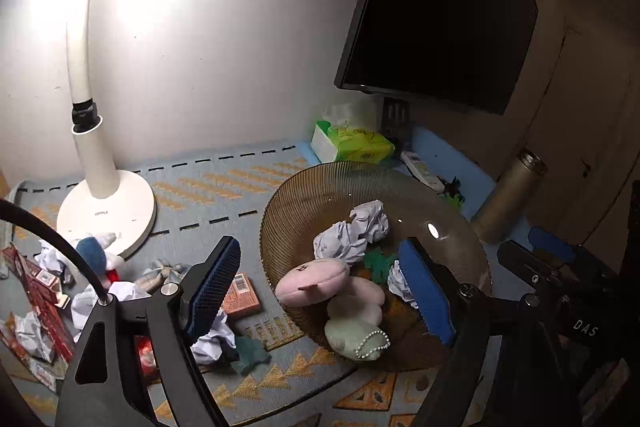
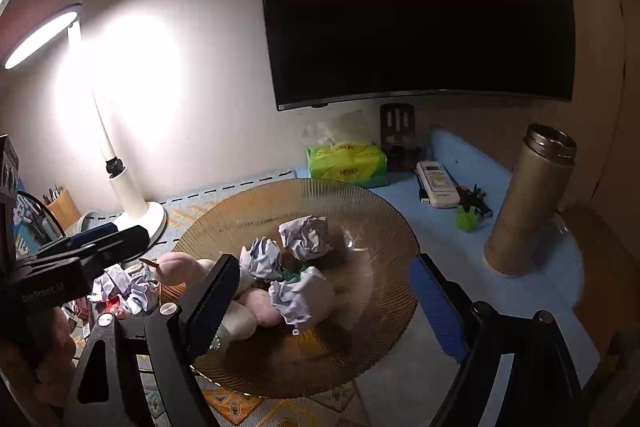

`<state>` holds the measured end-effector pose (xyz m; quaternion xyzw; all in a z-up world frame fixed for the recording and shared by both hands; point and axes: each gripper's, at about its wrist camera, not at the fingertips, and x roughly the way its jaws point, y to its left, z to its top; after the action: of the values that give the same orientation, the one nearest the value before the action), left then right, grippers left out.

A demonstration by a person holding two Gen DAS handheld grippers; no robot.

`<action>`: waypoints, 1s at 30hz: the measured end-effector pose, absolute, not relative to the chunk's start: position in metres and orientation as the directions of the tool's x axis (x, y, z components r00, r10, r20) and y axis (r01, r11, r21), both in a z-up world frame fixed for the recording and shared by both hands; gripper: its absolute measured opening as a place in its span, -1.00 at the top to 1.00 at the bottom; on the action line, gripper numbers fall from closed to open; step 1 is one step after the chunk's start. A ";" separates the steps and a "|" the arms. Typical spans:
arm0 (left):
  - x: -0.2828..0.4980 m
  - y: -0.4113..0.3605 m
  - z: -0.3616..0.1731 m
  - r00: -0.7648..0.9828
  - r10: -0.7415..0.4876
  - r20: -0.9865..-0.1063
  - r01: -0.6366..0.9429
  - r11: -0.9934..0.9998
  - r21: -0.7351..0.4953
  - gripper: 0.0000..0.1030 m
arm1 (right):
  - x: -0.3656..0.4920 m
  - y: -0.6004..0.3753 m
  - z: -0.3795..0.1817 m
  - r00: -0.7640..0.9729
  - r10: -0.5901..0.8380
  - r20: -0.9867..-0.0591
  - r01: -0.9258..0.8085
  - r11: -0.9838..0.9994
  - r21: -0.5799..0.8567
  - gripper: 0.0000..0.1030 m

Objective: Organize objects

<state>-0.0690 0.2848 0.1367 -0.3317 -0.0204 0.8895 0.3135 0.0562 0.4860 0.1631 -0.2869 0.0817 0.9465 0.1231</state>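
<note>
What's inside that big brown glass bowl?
The bowl holds crumpled paper balls, pink plush toys, a pale one with a bead chain, something green. Anything beneath them is hidden.

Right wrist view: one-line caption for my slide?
Open right claw over amber glass plate holding crumpled paper balls and plush toys.

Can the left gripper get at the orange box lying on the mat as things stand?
Probably yes: the left gripper is open and empty, and the orange box lies uncovered just beyond its left finger, outside the amber bowl.
</note>
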 end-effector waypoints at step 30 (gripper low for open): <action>-0.012 -0.039 0.029 -0.733 -0.069 -0.677 0.137 -0.989 -0.048 -0.99 | 0.006 0.262 0.055 -0.694 -0.139 -0.707 0.155 -0.987 0.042 -0.72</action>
<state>-0.0121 -0.0388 0.0288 -0.3612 -0.0472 0.9297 -0.0555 0.0060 0.2621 0.0548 -0.3831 -0.0104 0.9202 -0.0800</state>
